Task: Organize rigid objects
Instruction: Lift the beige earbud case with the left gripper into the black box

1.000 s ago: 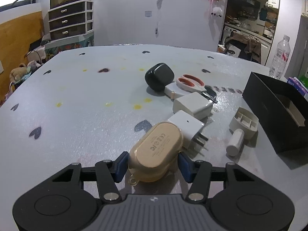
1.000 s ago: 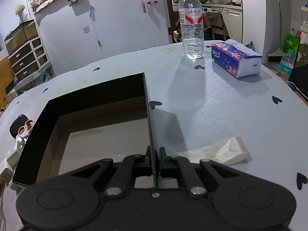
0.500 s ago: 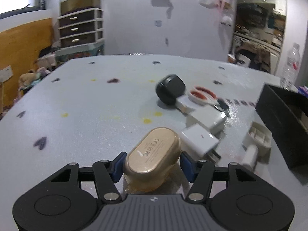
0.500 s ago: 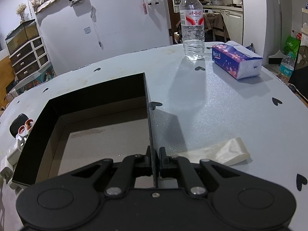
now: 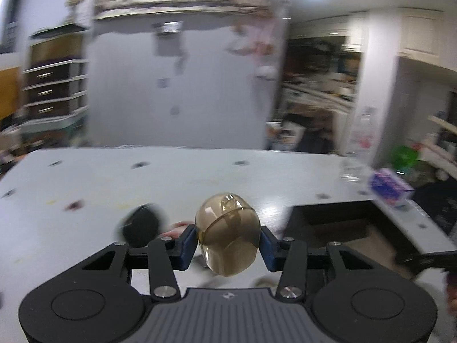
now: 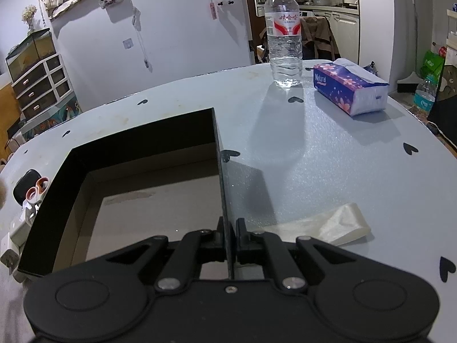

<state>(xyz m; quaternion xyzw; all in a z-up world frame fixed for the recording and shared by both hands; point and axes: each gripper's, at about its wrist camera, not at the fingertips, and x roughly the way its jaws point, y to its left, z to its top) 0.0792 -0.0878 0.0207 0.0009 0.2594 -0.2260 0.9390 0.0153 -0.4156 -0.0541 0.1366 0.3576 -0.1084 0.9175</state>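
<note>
My left gripper point(image 5: 228, 243) is shut on a tan translucent earbud case point(image 5: 228, 234) and holds it in the air above the table, tilted upward. The view is blurred. The open black box point(image 5: 342, 228) lies ahead to the right. My right gripper point(image 6: 228, 237) is shut on the right wall of the black box point(image 6: 220, 171), whose brown floor is bare. A black case point(image 6: 24, 183), red-handled scissors point(image 6: 37, 187) and white chargers point(image 6: 17, 228) lie left of the box.
A water bottle point(image 6: 285, 34) and a purple tissue pack point(image 6: 348, 88) stand at the far right of the table. A crumpled clear plastic bag point(image 6: 328, 225) lies right of my right gripper. The black case point(image 5: 140, 225) shows blurred in the left wrist view.
My left gripper lifted the tan case off the table and swung right toward the black box. The right gripper stayed clamped on the box wall.
</note>
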